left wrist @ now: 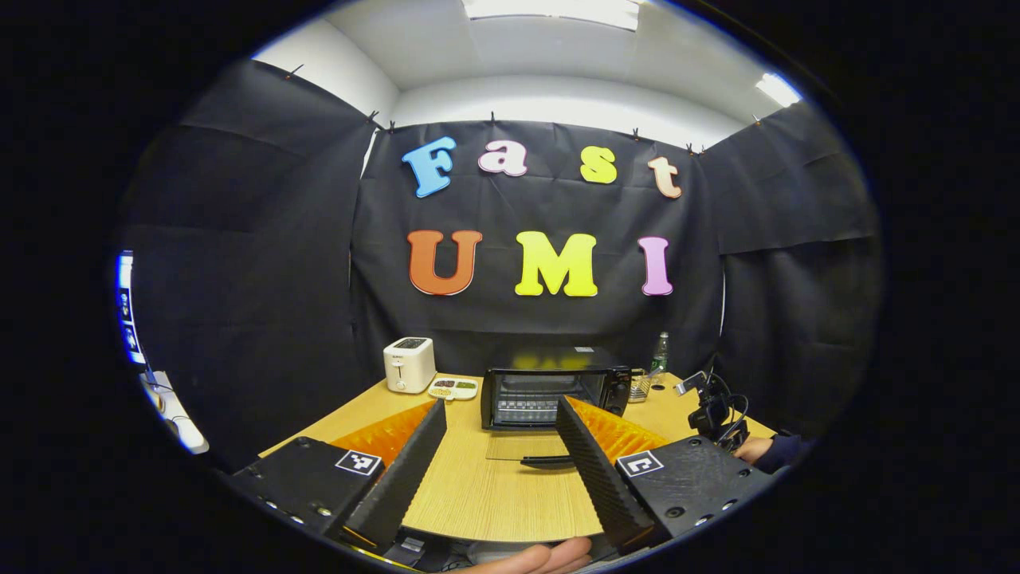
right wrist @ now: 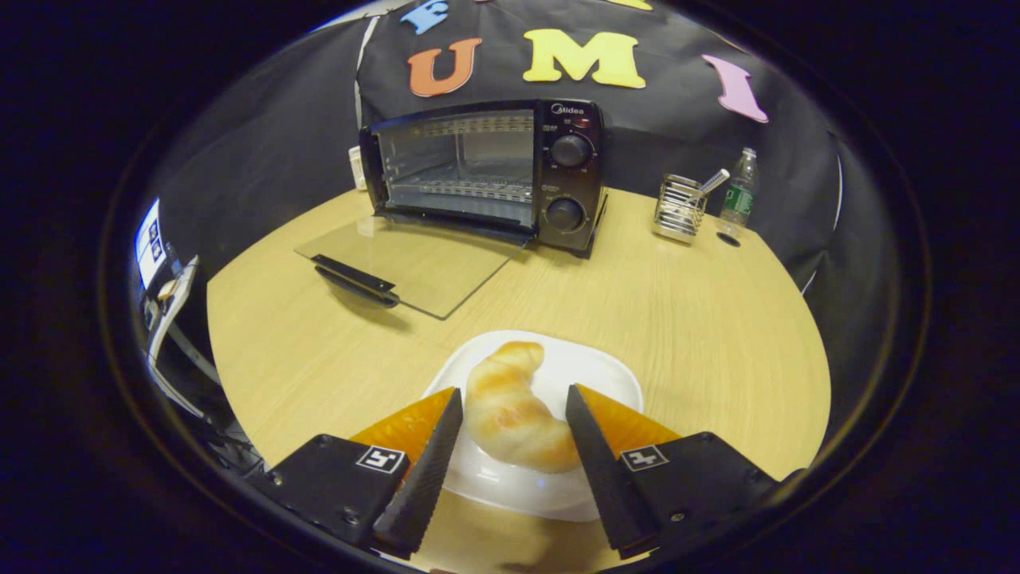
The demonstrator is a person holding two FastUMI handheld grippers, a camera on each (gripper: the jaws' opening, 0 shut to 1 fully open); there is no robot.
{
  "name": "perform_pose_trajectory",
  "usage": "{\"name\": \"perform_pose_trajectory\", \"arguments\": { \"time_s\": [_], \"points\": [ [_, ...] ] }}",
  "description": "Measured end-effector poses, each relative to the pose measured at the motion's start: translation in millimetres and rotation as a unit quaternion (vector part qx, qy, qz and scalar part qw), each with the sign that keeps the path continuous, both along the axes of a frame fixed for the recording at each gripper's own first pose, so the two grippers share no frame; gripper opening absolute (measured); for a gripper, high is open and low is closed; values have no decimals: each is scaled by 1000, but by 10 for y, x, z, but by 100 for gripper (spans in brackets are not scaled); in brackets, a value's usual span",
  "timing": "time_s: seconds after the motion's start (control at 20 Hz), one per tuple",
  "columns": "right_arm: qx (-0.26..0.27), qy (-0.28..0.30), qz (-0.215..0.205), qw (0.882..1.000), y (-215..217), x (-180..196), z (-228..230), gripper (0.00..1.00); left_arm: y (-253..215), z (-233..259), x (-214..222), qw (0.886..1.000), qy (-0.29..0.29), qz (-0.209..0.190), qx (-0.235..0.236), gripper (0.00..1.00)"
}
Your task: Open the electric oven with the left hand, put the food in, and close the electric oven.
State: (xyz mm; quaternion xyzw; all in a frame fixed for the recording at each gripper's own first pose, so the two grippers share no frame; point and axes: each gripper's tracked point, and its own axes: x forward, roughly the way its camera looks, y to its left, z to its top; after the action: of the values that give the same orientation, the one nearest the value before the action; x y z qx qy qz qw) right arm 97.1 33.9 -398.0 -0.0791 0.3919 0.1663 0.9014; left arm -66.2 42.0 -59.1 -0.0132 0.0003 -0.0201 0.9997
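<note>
While spread wide above the wooden table (left wrist: 494, 494), left gripper (left wrist: 500, 406) points at the electric oven (left wrist: 550, 387) well ahead, fingers apart and holding nothing; oven door (left wrist: 526, 446) folded down flat on the table, its black handle (left wrist: 548, 461) seen between the fingertips but farther off; white toaster (left wrist: 409, 364) and a small divided dish (left wrist: 453, 388) off to the oven's left, wire holder (left wrist: 639, 386) and green-labelled bottle (left wrist: 659, 355) to its right; other gripper (left wrist: 713, 410) far right with a dark sleeve (left wrist: 777, 453) behind it; part of a hand (left wrist: 534, 556) at the bottom edge.

From the right gripper view: right gripper (right wrist: 514, 395) open, straddling a croissant (right wrist: 514, 414) that lies on a white plate (right wrist: 606, 383); left finger (right wrist: 426, 466) just beside the pastry's left flank, right finger (right wrist: 594, 458) near or against its lower right end, contact not clear enough to call; croissant between the fingers, curved tip pointing away toward the oven; oven beyond, well apart from the plate, cavity with wire rack (right wrist: 470, 190) exposed, glass door lying open on the tabletop.
</note>
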Motion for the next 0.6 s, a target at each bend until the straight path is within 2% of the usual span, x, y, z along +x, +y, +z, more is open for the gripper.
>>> {"name": "perform_pose_trajectory", "arguments": {
  "time_s": [0.2, 0.45, 0.5, 0.6],
  "points": [
    [9, 4, -33, 999, 1, 9, 2, 73, 2, 35, -69, 1000, -2, -3, 8, 92],
    [40, -13, -51, 998, 121, -54, 245, 59, -35, 79, -153, 1000, -11, -16, 12, 92],
    [46, -13, -48, 998, 157, -56, 280, 53, -20, 72, -146, 1000, -12, -16, 12, 92],
    [36, -6, -40, 999, 161, -53, 254, 52, -9, 47, -145, 1000, -10, -15, 9, 92]
  ]
}}
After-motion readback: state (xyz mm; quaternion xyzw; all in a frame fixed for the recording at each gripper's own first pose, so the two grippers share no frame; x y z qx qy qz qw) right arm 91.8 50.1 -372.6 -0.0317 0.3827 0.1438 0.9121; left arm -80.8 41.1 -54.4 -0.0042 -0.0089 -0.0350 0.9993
